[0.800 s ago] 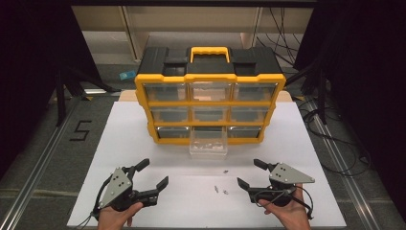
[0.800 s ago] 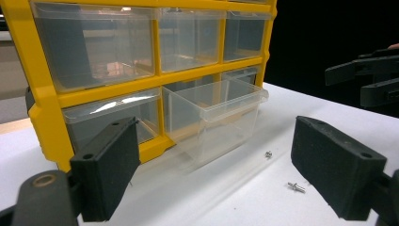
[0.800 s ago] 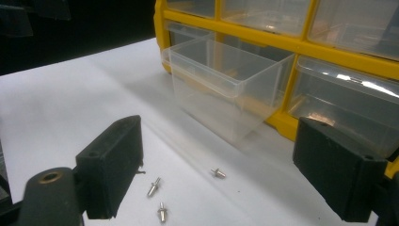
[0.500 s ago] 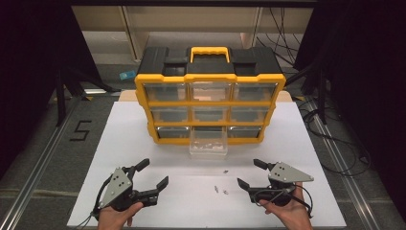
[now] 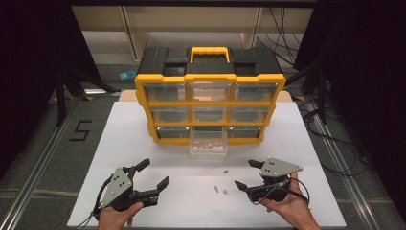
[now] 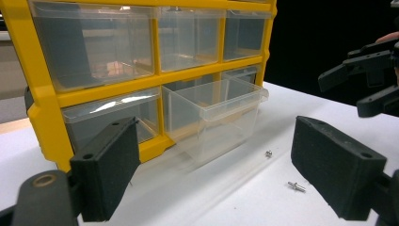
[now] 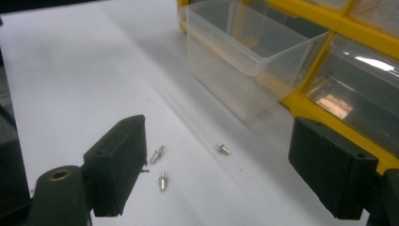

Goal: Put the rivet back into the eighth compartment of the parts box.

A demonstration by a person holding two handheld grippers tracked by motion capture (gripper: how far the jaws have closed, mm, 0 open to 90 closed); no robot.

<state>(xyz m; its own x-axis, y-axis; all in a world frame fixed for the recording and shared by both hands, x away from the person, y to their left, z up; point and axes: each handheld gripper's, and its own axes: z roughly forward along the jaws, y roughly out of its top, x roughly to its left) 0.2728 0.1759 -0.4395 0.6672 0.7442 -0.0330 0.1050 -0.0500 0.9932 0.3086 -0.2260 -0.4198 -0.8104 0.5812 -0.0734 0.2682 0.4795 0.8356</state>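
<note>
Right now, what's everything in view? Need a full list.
Parts cabinet: one, yellow frame, black top, yellow handle, nine clear drawers; far middle of table.
Open drawer: one, clear, bottom middle slot, pulled out toward the person, small bits inside.
Screws: three, silver, loose on table between drawer and claws.
Table: one, white.
Floor mark: one, black "5", left of table.
Cables: black, floor at right.
Left claw: black, grey plate, open, near left.
Right claw: black, grey plate, open, near right.
Hands: two, bottom edge.

White table (image 5: 119, 143), grey floor (image 5: 43, 139), dark surroundings
</note>
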